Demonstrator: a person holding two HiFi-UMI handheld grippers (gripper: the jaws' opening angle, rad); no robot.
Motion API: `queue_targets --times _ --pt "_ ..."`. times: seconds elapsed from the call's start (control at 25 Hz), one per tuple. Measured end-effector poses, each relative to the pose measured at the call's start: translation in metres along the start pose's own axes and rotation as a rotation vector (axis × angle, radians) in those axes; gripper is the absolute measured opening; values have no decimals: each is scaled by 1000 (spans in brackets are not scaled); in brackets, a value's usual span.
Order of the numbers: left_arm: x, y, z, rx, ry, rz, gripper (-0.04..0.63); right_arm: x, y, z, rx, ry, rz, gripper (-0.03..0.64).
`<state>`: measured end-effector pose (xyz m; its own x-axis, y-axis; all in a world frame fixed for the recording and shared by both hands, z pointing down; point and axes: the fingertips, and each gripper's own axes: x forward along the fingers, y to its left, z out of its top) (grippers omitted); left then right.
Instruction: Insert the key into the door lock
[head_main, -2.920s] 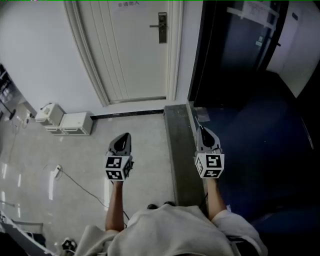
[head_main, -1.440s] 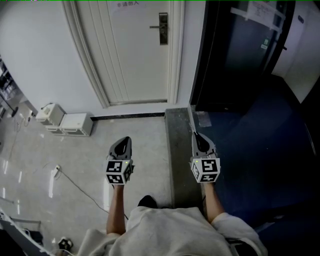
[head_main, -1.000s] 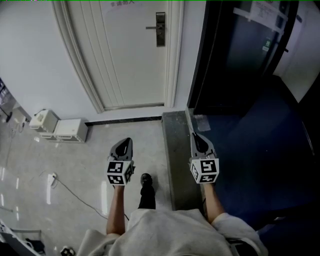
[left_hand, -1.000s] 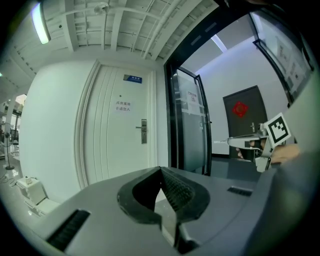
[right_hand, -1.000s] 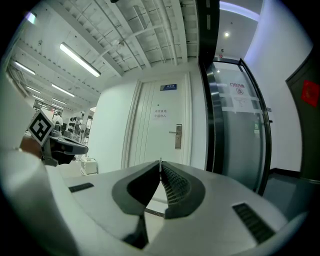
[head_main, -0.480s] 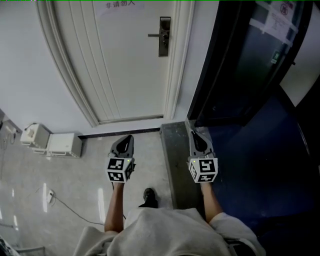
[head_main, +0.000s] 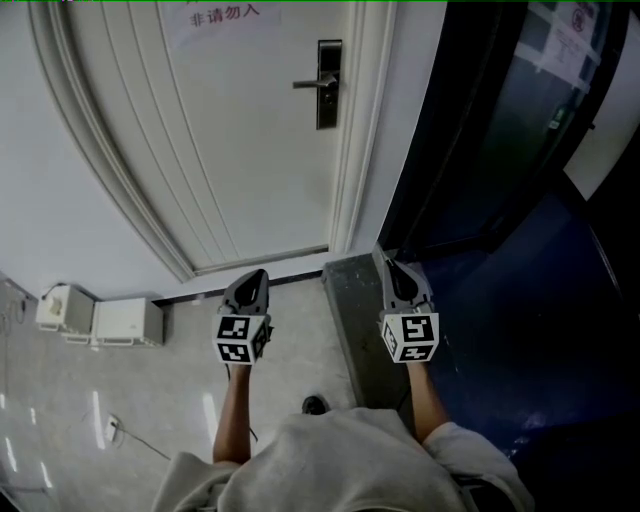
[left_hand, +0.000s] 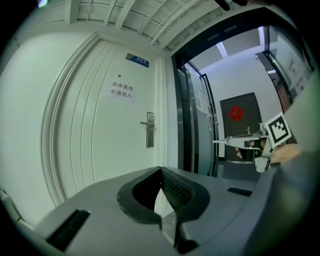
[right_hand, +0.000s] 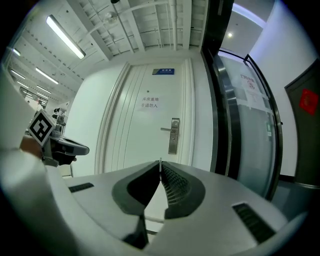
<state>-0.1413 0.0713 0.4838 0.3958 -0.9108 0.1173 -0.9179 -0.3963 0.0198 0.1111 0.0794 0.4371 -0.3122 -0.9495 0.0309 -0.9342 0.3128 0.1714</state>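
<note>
The white door stands ahead, with its metal lock plate and lever handle high on its right side. The lock also shows in the left gripper view and the right gripper view. My right gripper is level and shut on the key, whose thin tip pokes out between the jaws, still well short of the lock. My left gripper is held beside it, shut and holding nothing. Each gripper shows in the other's view: the right and the left.
A dark-framed glass door stands right of the white door, over blue floor. A grey threshold strip runs below my right gripper. White boxes sit by the wall at left. A paper sign hangs on the door.
The person has walked toward the white door, which now looms larger and nearer. Both grippers came forward together and stayed shut.
</note>
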Motion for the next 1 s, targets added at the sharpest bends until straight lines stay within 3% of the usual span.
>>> queue_targets --times 0.64,1.0 --pt "83 47 -14 -4 41 7 17 98 -16 -27 10 35 14 31" --pt "170 87 -3 11 56 66 17 209 -48 -33 17 18 77 31"
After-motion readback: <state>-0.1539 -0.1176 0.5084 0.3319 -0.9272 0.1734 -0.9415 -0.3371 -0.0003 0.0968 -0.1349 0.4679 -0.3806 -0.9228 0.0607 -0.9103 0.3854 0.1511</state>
